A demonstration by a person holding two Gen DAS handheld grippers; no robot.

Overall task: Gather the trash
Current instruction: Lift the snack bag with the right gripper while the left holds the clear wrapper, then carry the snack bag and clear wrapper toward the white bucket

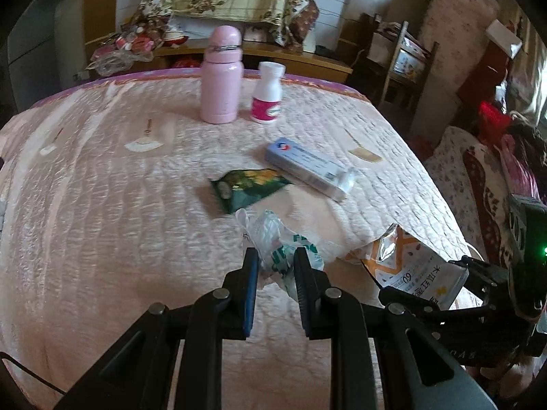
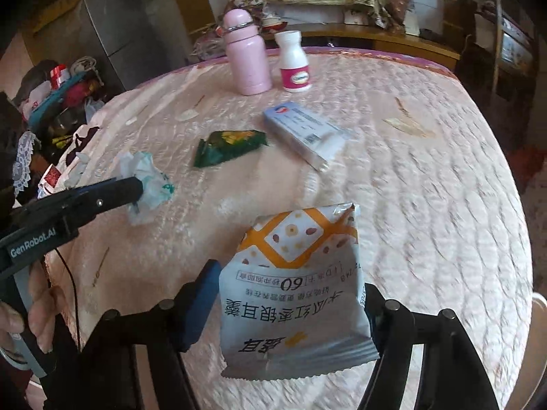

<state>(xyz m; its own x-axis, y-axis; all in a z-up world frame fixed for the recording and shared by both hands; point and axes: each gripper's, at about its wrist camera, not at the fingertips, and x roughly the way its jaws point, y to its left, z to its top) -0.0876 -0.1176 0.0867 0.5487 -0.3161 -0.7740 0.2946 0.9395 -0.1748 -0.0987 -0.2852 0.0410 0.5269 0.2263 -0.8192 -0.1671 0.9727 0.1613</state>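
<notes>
My left gripper (image 1: 276,256) is shut on a crumpled white and green plastic wrapper (image 1: 273,239), held just above the pink quilted bed (image 1: 102,205). The right wrist view shows that same wrapper (image 2: 150,184) at the left fingers (image 2: 130,188). My right gripper (image 2: 290,276) is shut on an orange and white snack packet (image 2: 294,307), which spans the gap between both pads. The packet (image 1: 413,266) also shows at lower right in the left wrist view. A green snack wrapper (image 1: 249,188) lies flat on the quilt ahead.
A blue and white carton (image 1: 307,167), a pink flask (image 1: 222,75) and a white pill bottle (image 1: 266,95) stand further back on the bed. Behind the bed is a wooden shelf (image 1: 290,58) and to its right a chair (image 1: 403,58). A hand (image 2: 20,324) grips the left tool.
</notes>
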